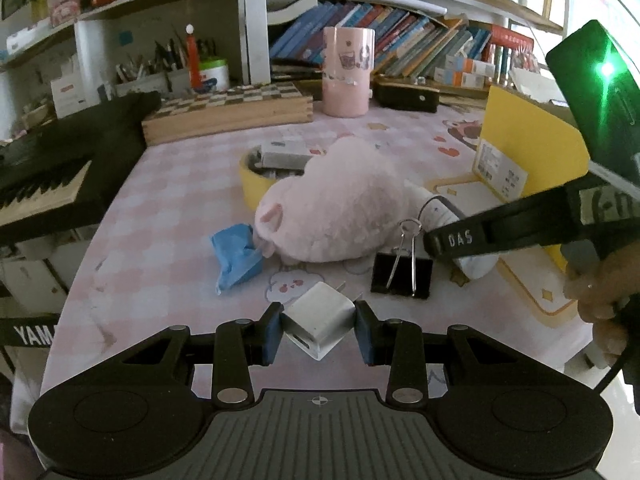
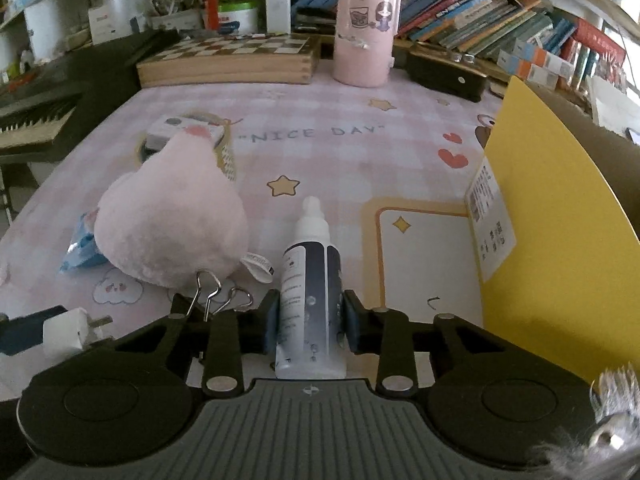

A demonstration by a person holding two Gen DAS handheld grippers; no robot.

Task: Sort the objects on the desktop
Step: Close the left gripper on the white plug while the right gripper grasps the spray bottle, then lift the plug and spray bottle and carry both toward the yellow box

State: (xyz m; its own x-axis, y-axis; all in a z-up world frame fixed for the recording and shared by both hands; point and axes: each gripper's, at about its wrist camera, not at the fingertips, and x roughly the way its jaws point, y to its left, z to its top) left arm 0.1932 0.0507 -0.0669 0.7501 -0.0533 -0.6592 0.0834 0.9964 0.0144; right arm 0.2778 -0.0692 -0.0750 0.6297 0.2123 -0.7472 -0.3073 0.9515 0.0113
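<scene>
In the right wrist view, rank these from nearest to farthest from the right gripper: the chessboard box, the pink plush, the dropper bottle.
1. Dropper bottle: between the right gripper's pads, lying nozzle away.
2. Pink plush: just ahead, to the left.
3. Chessboard box: at the desk's far edge, left of the pink cup.

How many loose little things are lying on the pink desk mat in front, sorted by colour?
Pink: 1, plush toy
Blue: 1, crumpled wrapper
Black: 1, binder clip
White: 2, plug adapter in the left gripper, bottle in the right gripper
Yellow: 1, tape roll
Total: 6
</scene>
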